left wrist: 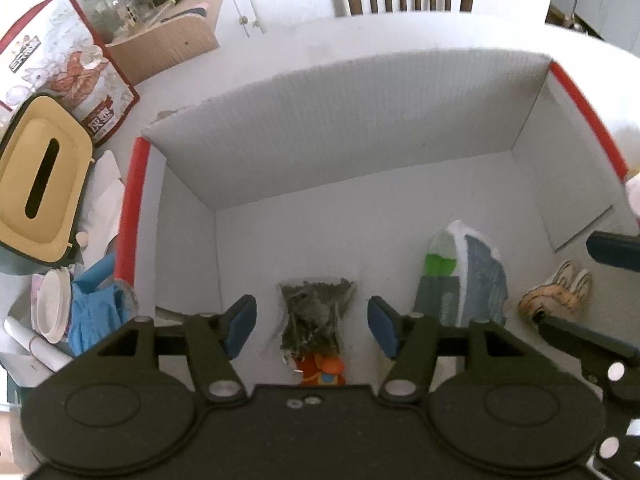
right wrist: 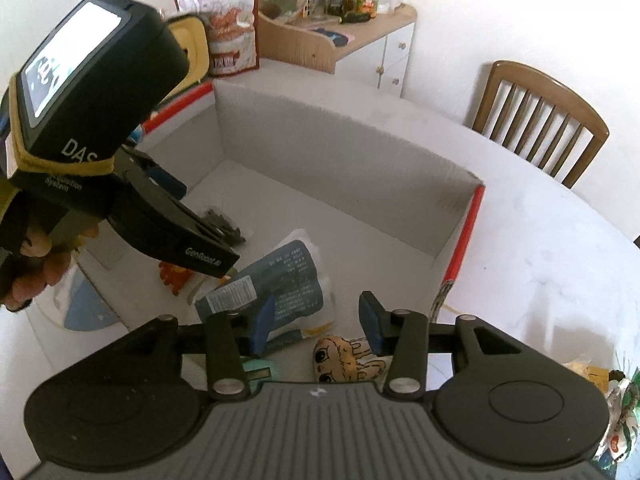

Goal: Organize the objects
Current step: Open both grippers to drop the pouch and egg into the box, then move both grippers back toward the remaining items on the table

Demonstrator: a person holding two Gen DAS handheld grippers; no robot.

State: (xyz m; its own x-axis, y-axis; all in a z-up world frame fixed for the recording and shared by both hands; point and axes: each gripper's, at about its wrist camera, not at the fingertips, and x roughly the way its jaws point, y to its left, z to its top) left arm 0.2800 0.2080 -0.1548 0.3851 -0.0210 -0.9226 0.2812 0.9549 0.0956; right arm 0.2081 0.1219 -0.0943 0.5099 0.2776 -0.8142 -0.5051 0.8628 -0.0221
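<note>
A white table (left wrist: 304, 46) fills a bright room, with a slatted wooden chair (right wrist: 548, 120) drawn up at its far side and a low wooden cabinet (right wrist: 348, 46) crowded with jars against the far wall. On the table sits a large open cardboard box (left wrist: 360, 120), white inside with red edges. To its left stand a yellow tissue box (left wrist: 40, 184), a red-bordered food package (left wrist: 68, 68) and a clutter of blue gloves (left wrist: 94, 312) and small dishes.

On the box floor lie four things: a clear bag of dark dried leaves (left wrist: 316, 312) near the middle; an orange toy (left wrist: 324, 370) just nearer than it, touching the bag's near end; a dark blue and white packet with green marks (left wrist: 464, 280) to the right; and a tan rabbit-faced plush (left wrist: 558, 294) further right, by the box's right wall.

The left gripper (left wrist: 312, 326) hangs over the box with its blue pads wide apart, straddling the bag of leaves from above; it grips nothing, and whether the pads touch the bag cannot be told. The right gripper (right wrist: 318, 326) is likewise spread wide and empty, poised above the plush (right wrist: 348, 360) with the blue packet (right wrist: 276, 280) behind its left pad. In the right wrist view a hand (right wrist: 28, 276) grips the left tool's handle.
</note>
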